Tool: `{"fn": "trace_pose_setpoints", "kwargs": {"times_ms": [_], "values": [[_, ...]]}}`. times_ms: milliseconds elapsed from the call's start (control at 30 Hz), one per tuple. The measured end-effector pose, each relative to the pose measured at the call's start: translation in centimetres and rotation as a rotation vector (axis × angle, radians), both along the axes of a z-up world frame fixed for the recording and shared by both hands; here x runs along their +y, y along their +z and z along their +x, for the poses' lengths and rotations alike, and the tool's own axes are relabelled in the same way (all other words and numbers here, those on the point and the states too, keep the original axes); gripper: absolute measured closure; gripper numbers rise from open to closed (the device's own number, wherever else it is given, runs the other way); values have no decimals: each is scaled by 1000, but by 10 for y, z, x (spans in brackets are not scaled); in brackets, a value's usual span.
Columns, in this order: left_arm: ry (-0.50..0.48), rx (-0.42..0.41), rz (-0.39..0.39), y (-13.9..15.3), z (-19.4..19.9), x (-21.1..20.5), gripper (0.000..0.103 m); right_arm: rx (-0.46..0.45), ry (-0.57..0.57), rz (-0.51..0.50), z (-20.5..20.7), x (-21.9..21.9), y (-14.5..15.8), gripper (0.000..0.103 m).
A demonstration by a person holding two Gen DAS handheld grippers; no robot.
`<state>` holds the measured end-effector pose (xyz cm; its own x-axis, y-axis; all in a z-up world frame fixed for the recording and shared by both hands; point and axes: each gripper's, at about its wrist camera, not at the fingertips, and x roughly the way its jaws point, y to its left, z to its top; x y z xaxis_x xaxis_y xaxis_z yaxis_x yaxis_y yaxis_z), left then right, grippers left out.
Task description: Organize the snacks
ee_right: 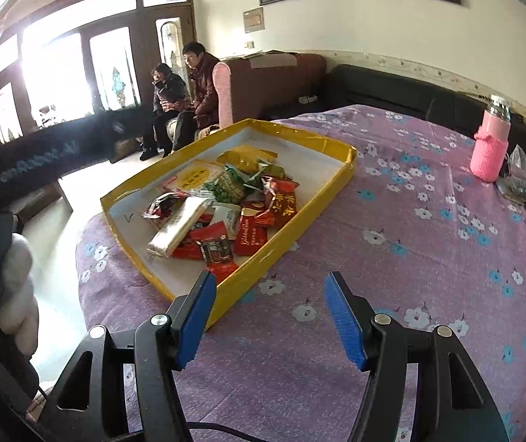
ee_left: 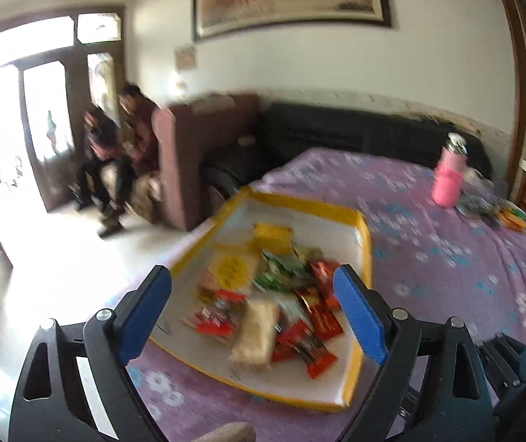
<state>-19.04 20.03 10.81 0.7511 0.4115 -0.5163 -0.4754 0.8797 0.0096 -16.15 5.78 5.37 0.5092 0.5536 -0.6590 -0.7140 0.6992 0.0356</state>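
A yellow-rimmed tray [ee_left: 364, 235] [ee_right: 336, 180] sits on a table with a purple flowered cloth [ee_left: 447, 258] [ee_right: 410, 258]. It holds a heap of snack packets [ee_left: 281, 294] [ee_right: 226, 206]: red, green and yellow wrappers and a pale long bar [ee_right: 180, 226]. My left gripper [ee_left: 252, 287] is open and empty above the tray's near end, over the snacks. My right gripper [ee_right: 270, 294] is open and empty, above the cloth just right of the tray's near corner.
A pink-sleeved bottle [ee_left: 449, 176] [ee_right: 491, 147] stands at the table's far right, with small bags and packets [ee_left: 495, 210] [ee_right: 524, 184] beside it. Two people [ee_right: 185, 99] sit by a brown sofa [ee_right: 270, 81]. A dark sofa [ee_left: 355, 129] lies behind the table.
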Motion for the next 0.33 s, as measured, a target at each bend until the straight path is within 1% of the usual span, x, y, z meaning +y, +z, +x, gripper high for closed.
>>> {"fn": "trace_pose_setpoints", "kwargs": {"times_ms": [100,200,333], "values": [[-26,21,-29,-5,4,-1,12,-13,18,-10,-5,2,0,40],[-47,29,-23,-6,4,-5,12,-23,30,-16,-9,4,0,39],[-56,70,0,-10,7,-14,12,-4,28,-2,-6,2,1,39]]}}
